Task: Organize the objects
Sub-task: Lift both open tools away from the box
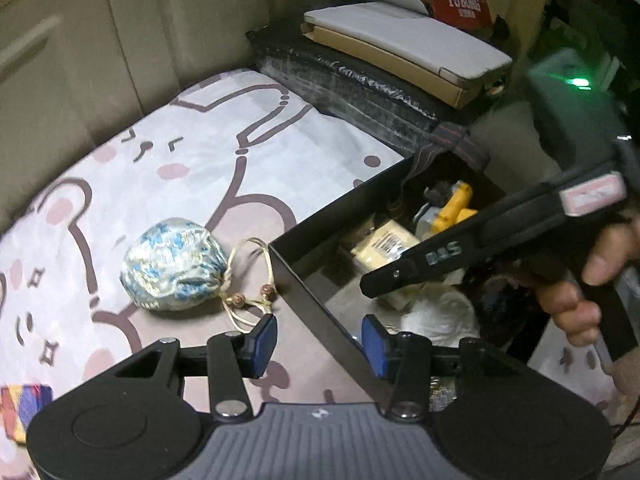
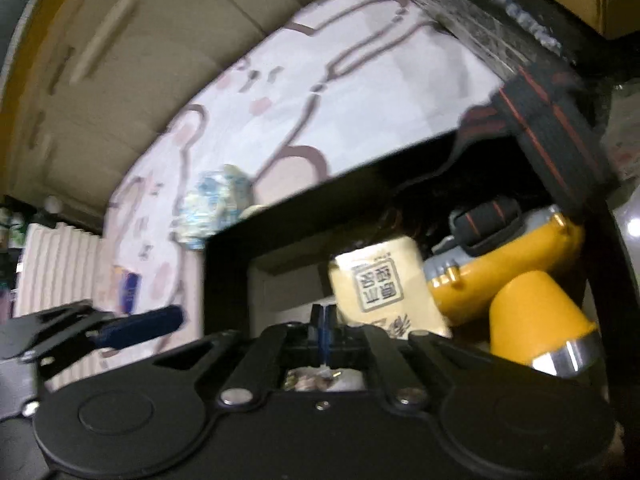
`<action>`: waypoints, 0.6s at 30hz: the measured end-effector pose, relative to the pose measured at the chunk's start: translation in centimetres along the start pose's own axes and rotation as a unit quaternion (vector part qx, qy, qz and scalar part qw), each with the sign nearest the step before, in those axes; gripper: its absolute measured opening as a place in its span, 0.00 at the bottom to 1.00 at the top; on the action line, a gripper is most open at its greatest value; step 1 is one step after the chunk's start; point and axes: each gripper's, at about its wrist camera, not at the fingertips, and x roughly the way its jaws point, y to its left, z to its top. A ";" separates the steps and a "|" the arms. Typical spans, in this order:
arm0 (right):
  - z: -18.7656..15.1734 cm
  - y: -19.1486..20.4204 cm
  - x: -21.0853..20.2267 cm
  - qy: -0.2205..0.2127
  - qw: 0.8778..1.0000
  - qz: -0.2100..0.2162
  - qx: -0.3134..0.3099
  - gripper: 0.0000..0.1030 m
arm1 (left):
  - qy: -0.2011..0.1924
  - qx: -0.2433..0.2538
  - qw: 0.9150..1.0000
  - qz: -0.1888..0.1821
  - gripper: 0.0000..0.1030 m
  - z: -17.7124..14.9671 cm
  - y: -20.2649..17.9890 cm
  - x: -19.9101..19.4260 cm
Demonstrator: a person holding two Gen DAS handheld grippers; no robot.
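One drawstring pouch [image 1: 174, 266] lies on the bed ahead-left of the left gripper [image 1: 319, 340], whose jaws gape empty astride one black box's [image 1: 316, 300] wall. The right gripper [image 2: 325, 330], pads pressed together and empty, points into it.

Far across the scene runs a beige paneled wardrobe [image 1: 100, 40], its doors filling the back and left. In front of it lies the bedsheet [image 1: 192, 148], pale with cartoon bears and rabbits drawn in brown outline and pink spots. At the far right a black plastic-wrapped bundle [image 1: 360, 80] sits along the sheet's edge, and on top of it rests a flat cardboard carton with a white lid [image 1: 404, 40]. Behind that, a red Tuborg box [image 1: 460, 2] stands against more cardboard. A green indicator light [image 1: 580, 82] glows at the far right, on a device too blurred to name. In the right wrist view, a ribbed white panel [image 2: 56, 260] shows at the left edge.
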 end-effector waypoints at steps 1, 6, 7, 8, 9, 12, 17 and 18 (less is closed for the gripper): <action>0.0 0.1 -1.2 -0.011 1.000 -0.001 -0.007 0.00 | -0.003 -0.005 1.000 -0.005 0.47 0.0 0.0 -0.3; -0.1 -0.2 -5.9 -0.064 0.994 -0.068 -0.048 0.01 | -0.018 -0.010 1.000 0.001 0.47 0.2 0.0 -1.8; -0.1 -0.6 -6.6 -0.068 0.993 -0.081 -0.050 0.01 | -0.021 -0.016 1.000 -0.002 0.47 0.2 0.0 -2.1; -0.3 -1.0 -7.2 -0.068 0.992 -0.090 -0.049 0.01 | -0.025 -0.019 1.000 -0.004 0.47 0.2 0.0 -2.5; -0.4 -1.5 -7.7 -0.067 0.992 -0.094 -0.045 0.01 | -0.027 -0.020 0.999 -0.004 0.47 0.2 -0.1 -2.8; -1.2 -2.6 -8.4 -0.065 0.991 -0.108 -0.037 0.01 | -0.032 -0.024 0.999 -0.002 0.47 0.1 -0.3 -3.6; -2.8 -2.9 -10.1 -0.085 0.991 -0.101 -0.022 0.01 | -0.038 -0.034 0.999 0.000 0.47 -0.3 -0.8 -4.9; -3.2 -2.8 -10.6 -0.093 0.990 -0.099 -0.021 0.01 | -0.039 -0.039 0.998 -0.001 0.47 -0.4 -0.7 -5.1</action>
